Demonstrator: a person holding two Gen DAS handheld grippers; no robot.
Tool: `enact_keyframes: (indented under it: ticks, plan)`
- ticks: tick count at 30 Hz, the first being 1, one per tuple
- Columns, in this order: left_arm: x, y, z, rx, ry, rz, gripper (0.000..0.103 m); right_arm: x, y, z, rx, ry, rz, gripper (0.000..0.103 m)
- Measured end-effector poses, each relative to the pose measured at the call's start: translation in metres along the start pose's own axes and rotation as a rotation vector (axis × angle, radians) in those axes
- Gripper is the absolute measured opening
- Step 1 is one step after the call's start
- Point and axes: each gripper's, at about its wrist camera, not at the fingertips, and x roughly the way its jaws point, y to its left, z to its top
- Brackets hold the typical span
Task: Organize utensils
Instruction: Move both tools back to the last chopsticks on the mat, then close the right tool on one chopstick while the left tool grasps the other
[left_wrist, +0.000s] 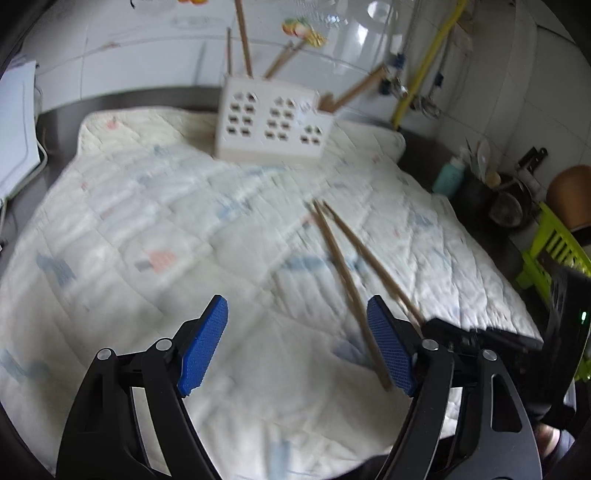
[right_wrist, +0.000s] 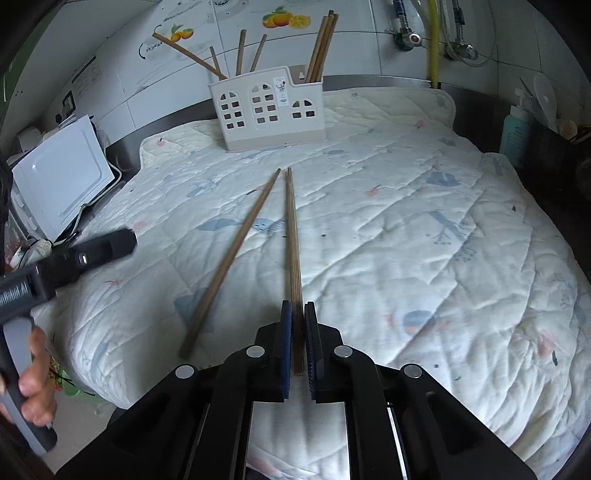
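A white utensil holder (right_wrist: 271, 109) with several wooden chopsticks stands at the far edge of a quilted cloth (right_wrist: 406, 229); it also shows in the left wrist view (left_wrist: 271, 122). My right gripper (right_wrist: 298, 314) is shut on one chopstick (right_wrist: 292, 229) that points toward the holder. A second chopstick (right_wrist: 232, 258) lies loose on the cloth just to its left. My left gripper (left_wrist: 297, 328) is open and empty above the cloth, left of both chopsticks (left_wrist: 343, 266). The left gripper's body (right_wrist: 74, 258) shows at the left of the right wrist view.
A white appliance (right_wrist: 59, 177) sits at the left of the cloth. A teal bottle (right_wrist: 515, 129) and dark pots (left_wrist: 509, 206) stand at the right, with a green rack (left_wrist: 554, 251). A yellow pipe (left_wrist: 424, 62) runs up the tiled wall.
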Motion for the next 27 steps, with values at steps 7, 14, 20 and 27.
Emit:
enact_keyframes:
  ticks: [7,14,20,27]
  plan:
    - [0.02,-0.028,-0.02,0.022,0.064,-0.033,0.052,-0.003,-0.012,-0.003,-0.006,-0.01,0.017,0.008]
    - [0.035,-0.044,-0.023,0.041,0.082,-0.041,0.031,-0.005,-0.018,-0.006,-0.002,-0.017,0.049,0.009]
    - [0.042,-0.05,-0.023,0.058,0.084,-0.022,0.027,-0.007,-0.024,-0.006,-0.001,-0.025,0.061,0.009]
    - [0.047,-0.058,-0.024,0.12,0.071,0.046,0.016,-0.008,-0.027,-0.006,0.001,-0.03,0.077,0.009]
